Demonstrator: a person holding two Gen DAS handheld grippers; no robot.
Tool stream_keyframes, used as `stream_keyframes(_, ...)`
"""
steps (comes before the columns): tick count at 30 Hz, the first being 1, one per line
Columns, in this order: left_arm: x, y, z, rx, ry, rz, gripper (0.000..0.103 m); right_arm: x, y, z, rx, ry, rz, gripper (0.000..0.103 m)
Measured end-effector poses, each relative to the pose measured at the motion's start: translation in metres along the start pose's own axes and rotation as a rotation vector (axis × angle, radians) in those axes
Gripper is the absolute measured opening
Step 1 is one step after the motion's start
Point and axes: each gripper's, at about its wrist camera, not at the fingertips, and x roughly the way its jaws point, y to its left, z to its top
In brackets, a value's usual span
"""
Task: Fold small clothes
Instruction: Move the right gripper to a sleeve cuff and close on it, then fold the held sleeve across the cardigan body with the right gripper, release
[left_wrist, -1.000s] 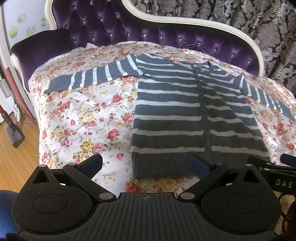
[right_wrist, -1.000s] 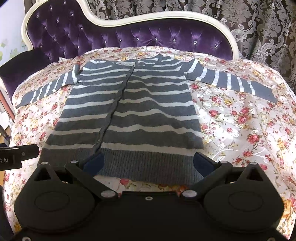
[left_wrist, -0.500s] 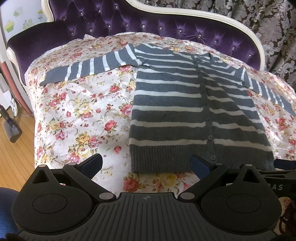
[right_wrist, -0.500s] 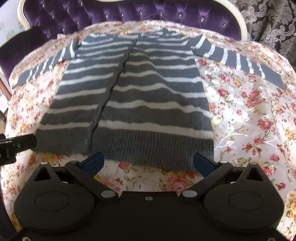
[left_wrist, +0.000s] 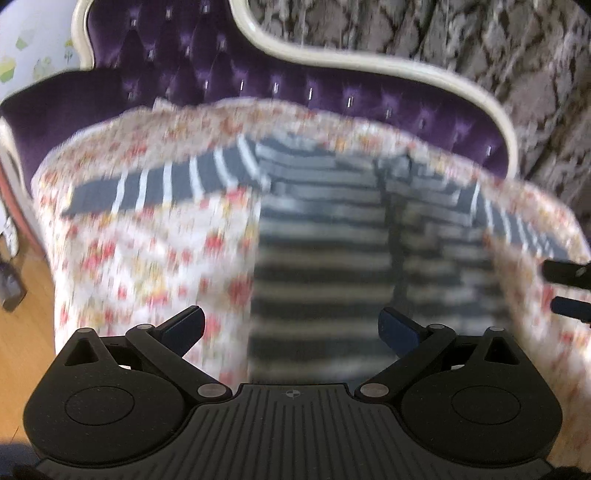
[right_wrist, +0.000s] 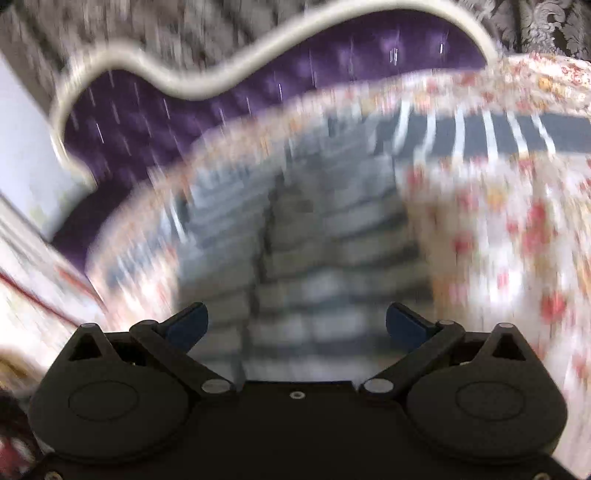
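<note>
A single grey-and-white striped cardigan (left_wrist: 325, 236) lay flat and face up on a floral bedspread (left_wrist: 147, 258), its two sleeves stretched out to either side, an arrangement that left hem, sides and cuffs all open to a first fold. Its button placket ran down the middle of the body, though motion blur in both wrist views hid the buttons themselves.

The left hand-held gripper (left_wrist: 291, 328) hovered over the lower left part of the garment with its two blue-tipped fingers spread wide and nothing between them. The right hand-held gripper (right_wrist: 297, 323) was likewise spread and empty above the lower body of the cardigan (right_wrist: 295, 240); its fingers (left_wrist: 569, 275) also showed at the right edge of the left wrist view, near the garment's right side.

Judging by that paired, open stance above the knit, the person appeared to be lining up both tools for a grasp, with no fold yet made.

One tufted purple headboard (left_wrist: 221, 88) with a cream frame stood behind the bed, and patterned curtains (left_wrist: 480, 48) hung beyond it. Only one garment was in view.
</note>
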Motion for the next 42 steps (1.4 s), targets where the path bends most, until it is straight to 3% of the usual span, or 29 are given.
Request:
stream_keyframes(5, 0.008, -0.004, 0.038, 0.014, -0.127, 0.005, 0.102, -0.012, -0.052, 0.056, 0.091, -0.146, -0.044, 0.103)
stream_keyframes(8, 0.027, -0.015, 0.054, 0.074, -0.089, -0.014, 0.102, -0.002, -0.092, 0.078, 0.178, -0.148, -0.085, 0.102)
stream_keyframes(15, 0.071, -0.034, 0.061, 0.132, -0.051, -0.08, 0.102, 0.018, -0.17, 0.109, 0.262, -0.201, -0.288, 0.102)
stream_keyframes(21, 0.1, -0.024, 0.055, 0.127, -0.007, -0.138, 0.102, 0.013, -0.228, 0.122, 0.373, -0.262, -0.365, 0.089)
stream_keyframes(32, 0.121, 0.002, 0.061, 0.113, 0.02, -0.094, 0.101, 0.029, -0.269, 0.127, 0.428, -0.258, -0.507, 0.083)
stream_keyframes(33, 0.122, 0.003, 0.063, 0.109, 0.02, -0.092, 0.101, 0.029, -0.27, 0.127, 0.425, -0.256, -0.511, 0.074)
stream_keyframes(36, 0.124, 0.007, 0.065, 0.094, 0.02, -0.102, 0.101, 0.029, -0.272, 0.13, 0.418, -0.248, -0.531, 0.019)
stream_keyframes(39, 0.124, 0.008, 0.065, 0.096, 0.017, -0.108, 0.101, 0.026, -0.275, 0.132, 0.468, -0.249, -0.504, 0.018)
stream_keyframes(42, 0.124, 0.012, 0.065, 0.095, 0.014, -0.112, 0.101, 0.023, -0.256, 0.142, 0.403, -0.255, -0.517, 0.018)
